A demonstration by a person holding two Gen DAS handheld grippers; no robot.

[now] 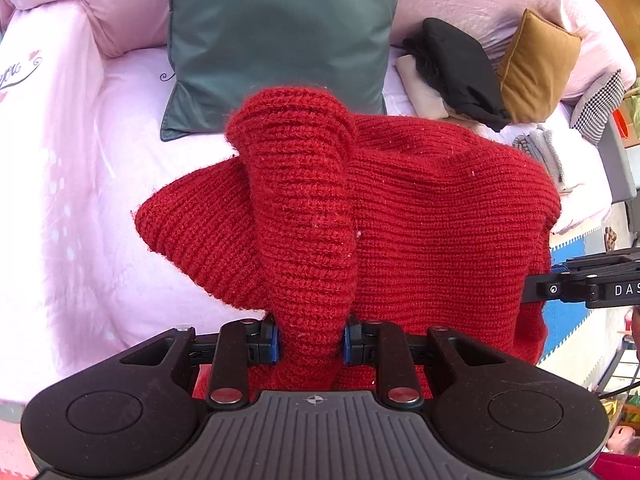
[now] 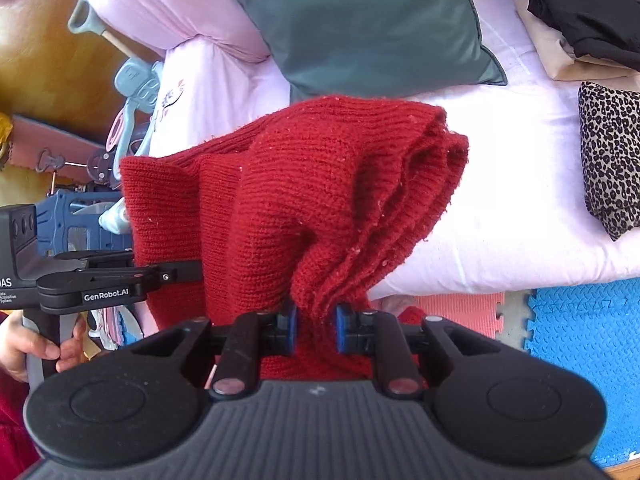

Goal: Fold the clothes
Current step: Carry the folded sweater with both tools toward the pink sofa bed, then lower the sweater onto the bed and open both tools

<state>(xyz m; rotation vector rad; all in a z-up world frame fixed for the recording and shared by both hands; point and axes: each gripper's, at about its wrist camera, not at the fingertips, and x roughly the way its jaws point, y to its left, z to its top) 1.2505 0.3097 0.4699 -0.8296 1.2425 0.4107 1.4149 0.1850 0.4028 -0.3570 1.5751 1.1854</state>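
Observation:
A red knitted sweater (image 1: 420, 216) hangs folded between both grippers above a pink bed (image 1: 72, 184). My left gripper (image 1: 311, 340) is shut on a bunched fold of it, blue pads pressing the knit from both sides. My right gripper (image 2: 316, 330) is shut on several stacked layers of the same red sweater (image 2: 304, 200). The right gripper's arm (image 1: 580, 288) shows at the right edge of the left wrist view. The left gripper's body (image 2: 92, 280), held by a hand (image 2: 36, 350), appears at the left of the right wrist view.
A teal pillow (image 1: 280, 36) lies at the back of the bed. A folded black garment (image 1: 460, 68) on a cream one sits beside a mustard cushion (image 1: 536, 68). A leopard-print piece (image 2: 612, 156) lies at right. Blue foam floor mats (image 2: 580, 360) and toys (image 2: 136, 92) flank the bed.

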